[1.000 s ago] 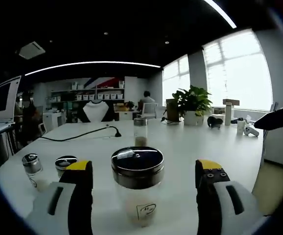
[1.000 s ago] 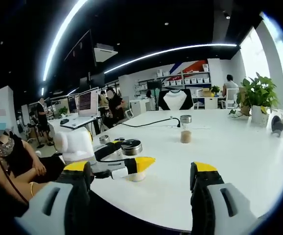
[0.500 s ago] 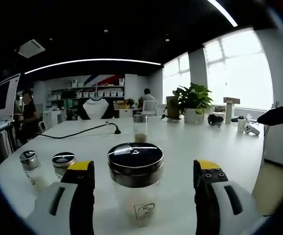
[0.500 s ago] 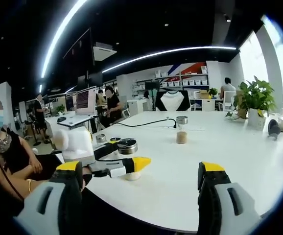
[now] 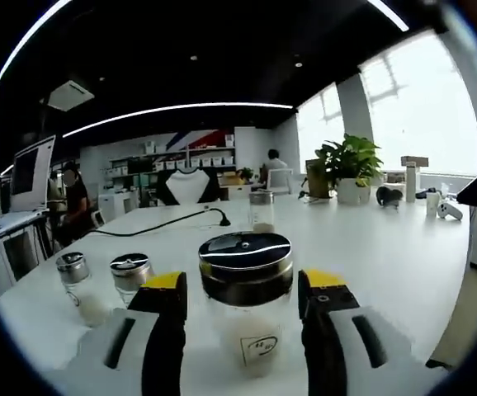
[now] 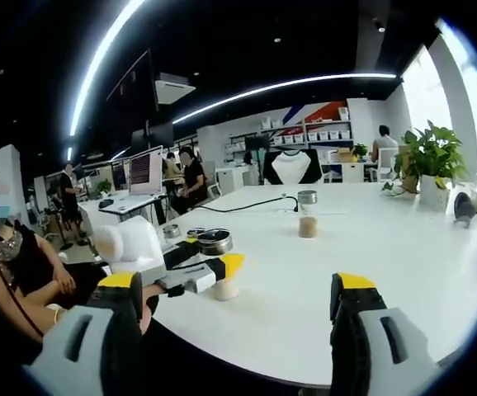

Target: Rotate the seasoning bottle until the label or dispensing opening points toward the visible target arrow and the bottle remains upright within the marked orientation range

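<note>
Your left gripper (image 5: 243, 289) has its jaws closed against the upright seasoning bottle (image 5: 247, 301), label facing you. Your right gripper (image 6: 237, 289) hangs open, seeing the bottle ahead-left on the table (image 6: 370, 239)

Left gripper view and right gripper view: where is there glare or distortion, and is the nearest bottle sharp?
Left gripper view: the windows are blown out white, straight lines bow, and the nearest seasoning bottle is sharp enough that its small label shows. Right gripper view: the ceiling light strip glares and curves, and the same bottle is small.
</note>
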A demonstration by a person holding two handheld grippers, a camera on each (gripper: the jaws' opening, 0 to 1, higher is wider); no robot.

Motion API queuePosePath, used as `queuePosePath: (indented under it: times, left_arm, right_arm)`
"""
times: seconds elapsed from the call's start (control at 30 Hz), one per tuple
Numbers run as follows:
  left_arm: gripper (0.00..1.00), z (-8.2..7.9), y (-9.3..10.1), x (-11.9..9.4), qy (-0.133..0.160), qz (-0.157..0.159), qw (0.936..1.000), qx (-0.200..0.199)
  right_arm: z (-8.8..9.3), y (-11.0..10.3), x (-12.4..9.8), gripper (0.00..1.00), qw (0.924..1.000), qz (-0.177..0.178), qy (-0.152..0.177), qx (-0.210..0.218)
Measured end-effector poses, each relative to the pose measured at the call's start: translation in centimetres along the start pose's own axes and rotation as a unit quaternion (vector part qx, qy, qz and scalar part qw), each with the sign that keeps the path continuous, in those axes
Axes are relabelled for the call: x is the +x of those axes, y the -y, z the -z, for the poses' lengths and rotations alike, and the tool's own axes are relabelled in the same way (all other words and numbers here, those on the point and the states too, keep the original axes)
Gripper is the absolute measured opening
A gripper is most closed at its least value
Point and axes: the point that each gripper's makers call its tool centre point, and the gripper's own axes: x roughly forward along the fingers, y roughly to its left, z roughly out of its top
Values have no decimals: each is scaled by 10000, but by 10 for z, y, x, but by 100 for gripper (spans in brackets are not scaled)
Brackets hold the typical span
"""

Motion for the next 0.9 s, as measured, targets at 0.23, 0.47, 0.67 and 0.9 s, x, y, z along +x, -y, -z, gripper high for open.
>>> queuePosePath:
  times: [0.23, 0.47, 0.67, 0.9]
  left_arm:
    - [45, -2, 2, 1, 74, 11, 9999, 146]
    - [44, -3, 1, 2, 105, 162, 9996, 217]
    - [44, -3, 0, 7, 148, 288, 9993, 186]
    - [43, -4, -3, 12, 118, 319, 9994, 72]
  right_arm:
    - [-3, 1, -1, 94, 10000, -25, 80, 0]
    - [-2, 2, -1, 96, 10000, 42, 47, -36]
    - [1, 6, -3, 99, 9999, 151, -29, -70]
    - [8, 1, -4, 99, 9996, 113, -245, -115]
